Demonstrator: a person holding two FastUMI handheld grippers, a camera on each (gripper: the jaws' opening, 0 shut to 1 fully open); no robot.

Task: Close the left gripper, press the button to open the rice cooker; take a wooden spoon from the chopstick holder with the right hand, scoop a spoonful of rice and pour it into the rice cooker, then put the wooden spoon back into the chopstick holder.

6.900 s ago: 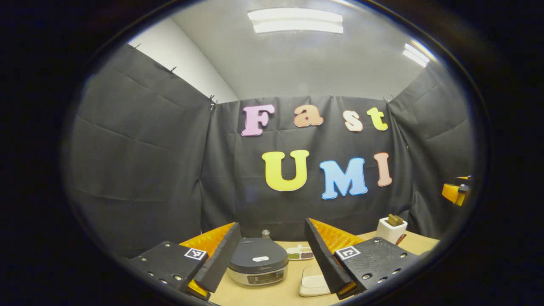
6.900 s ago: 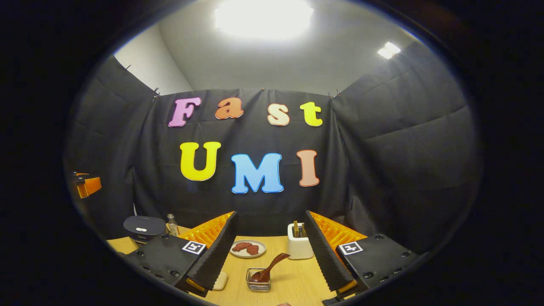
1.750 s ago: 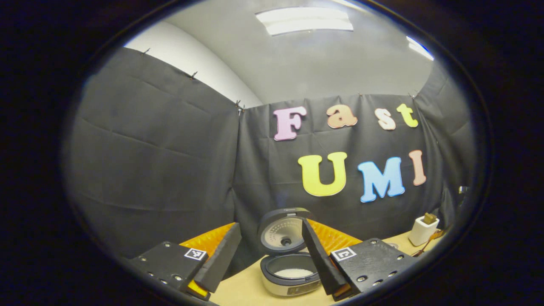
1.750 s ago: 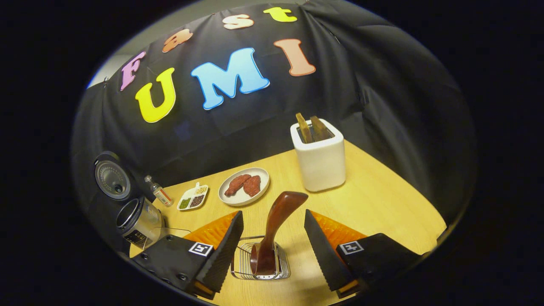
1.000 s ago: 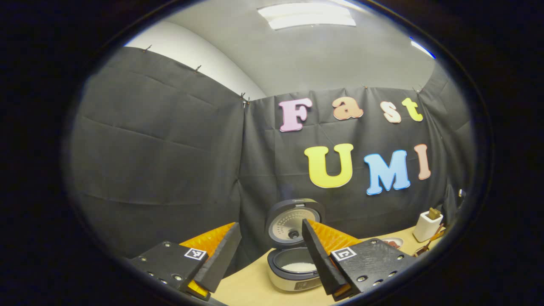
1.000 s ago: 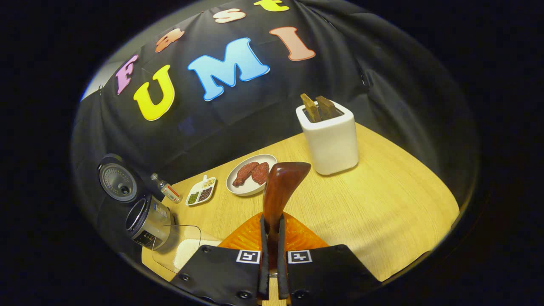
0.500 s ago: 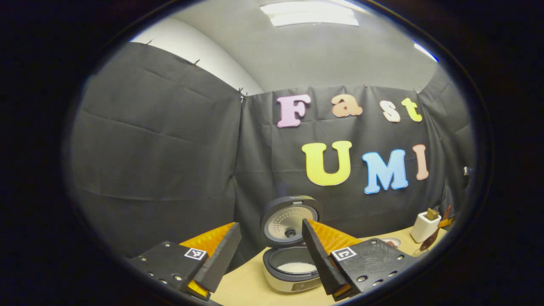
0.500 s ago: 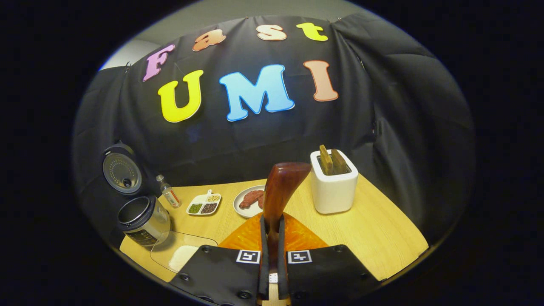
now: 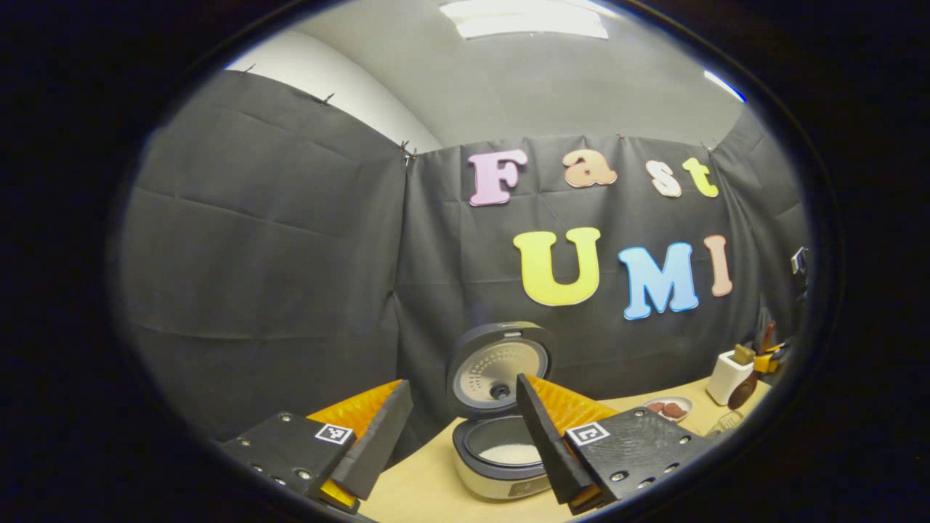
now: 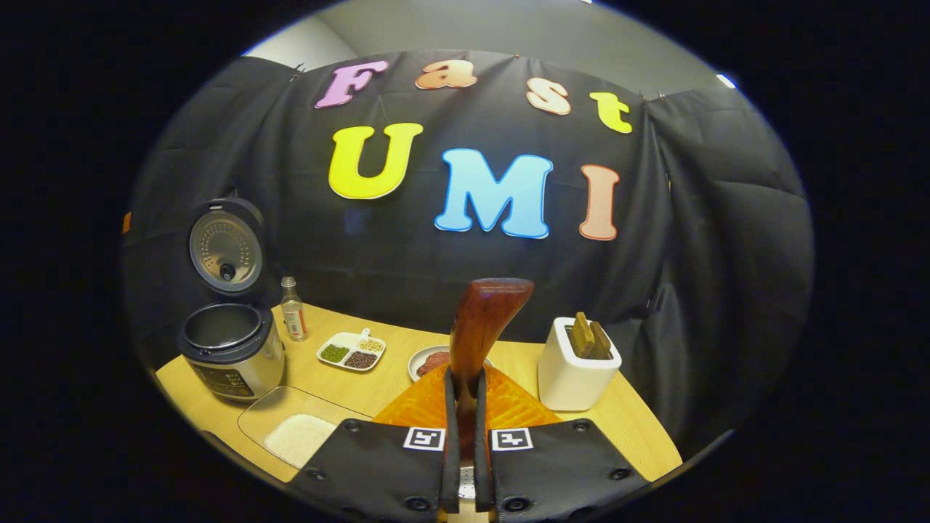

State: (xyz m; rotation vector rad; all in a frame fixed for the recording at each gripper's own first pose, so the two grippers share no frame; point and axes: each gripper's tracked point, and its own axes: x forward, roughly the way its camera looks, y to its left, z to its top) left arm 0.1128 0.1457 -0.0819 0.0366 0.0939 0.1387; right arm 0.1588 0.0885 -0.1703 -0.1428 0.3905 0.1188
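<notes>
Wooden spoon (image 10: 479,327) clamped upright in right gripper (image 10: 466,428).
Left gripper (image 9: 465,428) gapes empty near open rice cooker (image 9: 501,443).

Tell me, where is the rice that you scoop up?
In the right gripper view, the rice lies in a clear tray at the lower left, on the table just in front of the open rice cooker.

Bright overhead light, fisheye-warped edges
</notes>
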